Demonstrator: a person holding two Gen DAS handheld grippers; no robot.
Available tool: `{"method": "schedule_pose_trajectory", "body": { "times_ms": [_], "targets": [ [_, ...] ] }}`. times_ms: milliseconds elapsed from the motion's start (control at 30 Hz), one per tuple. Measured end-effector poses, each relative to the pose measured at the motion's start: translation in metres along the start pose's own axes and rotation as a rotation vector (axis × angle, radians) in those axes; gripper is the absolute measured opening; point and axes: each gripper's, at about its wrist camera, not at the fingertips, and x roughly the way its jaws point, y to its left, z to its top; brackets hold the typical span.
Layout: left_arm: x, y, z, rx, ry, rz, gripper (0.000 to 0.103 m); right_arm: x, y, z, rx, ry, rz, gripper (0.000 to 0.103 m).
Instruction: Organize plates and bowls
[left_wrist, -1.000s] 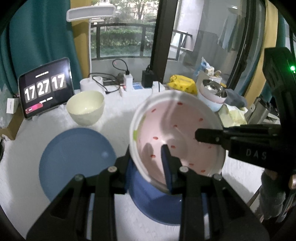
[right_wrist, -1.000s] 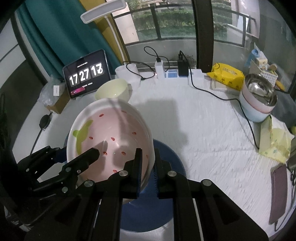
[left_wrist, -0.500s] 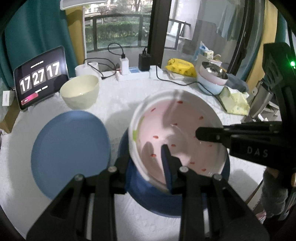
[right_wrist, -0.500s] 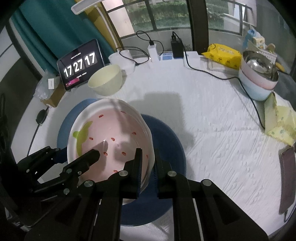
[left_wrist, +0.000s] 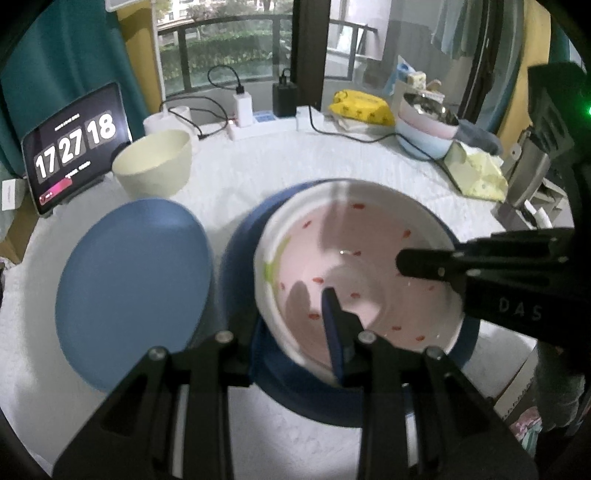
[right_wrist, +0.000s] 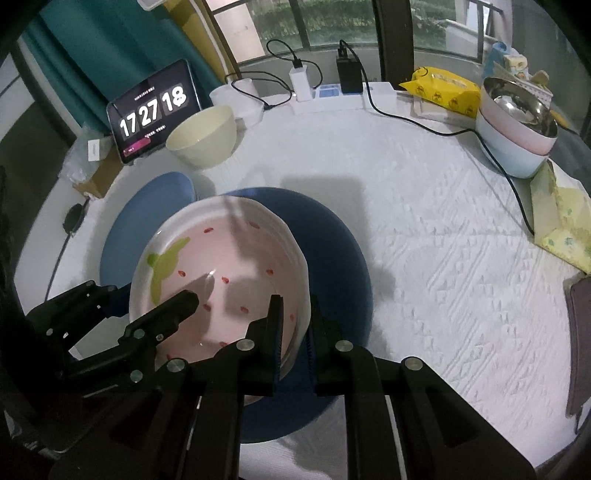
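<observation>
I held the bowl (right_wrist: 221, 273) by opposite rims, left gripper (left_wrist: 295, 325) and right gripper (right_wrist: 295, 325) both clamped; glazed, stiff, breakable, likely slippery.

Teal curtain (left_wrist: 66, 55) beside balcony window (left_wrist: 229, 40)

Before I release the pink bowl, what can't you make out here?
- Underside of the pink bowl: both views, hidden by the bowl; contact with the dark blue plate unclear.
- Left gripper outer pad: left view, behind the rim.
- Light blue plate: right view, mostly covered by the bowl.
</observation>
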Motion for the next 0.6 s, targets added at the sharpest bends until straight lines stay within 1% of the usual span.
{"method": "schedule_pose_trajectory", "body": {
  "times_ms": [233,300,367,433,500,533,600],
  "targets": [
    [0.0,0.0,0.002,0.001,0.001,0.005,0.031,0.001,0.002,-0.001,-0.041,-0.005,-0.076,0.013],
    [-0.002,-0.001,0.002,0.004,-0.007,0.013,0.031,0.001,0.004,-0.002,-0.049,-0.01,-0.083,0.013],
    [-0.004,0.0,0.003,0.001,-0.011,-0.003,0.031,0.002,0.005,-0.002,-0.059,-0.008,-0.101,0.013],
    [-0.006,0.0,0.003,0.006,-0.023,0.007,0.031,0.003,0.006,-0.002,-0.069,-0.014,-0.098,0.019],
    [-0.008,0.002,0.003,0.002,-0.026,0.008,0.031,0.004,0.009,-0.002,-0.081,-0.014,-0.107,0.022],
    [-0.008,0.003,0.003,0.001,-0.028,0.008,0.031,0.004,0.01,-0.002,-0.085,-0.013,-0.109,0.026],
    [-0.011,0.006,0.003,-0.005,-0.034,0.01,0.031,0.002,0.014,-0.002,-0.092,-0.015,-0.103,0.03]
  ]
}}
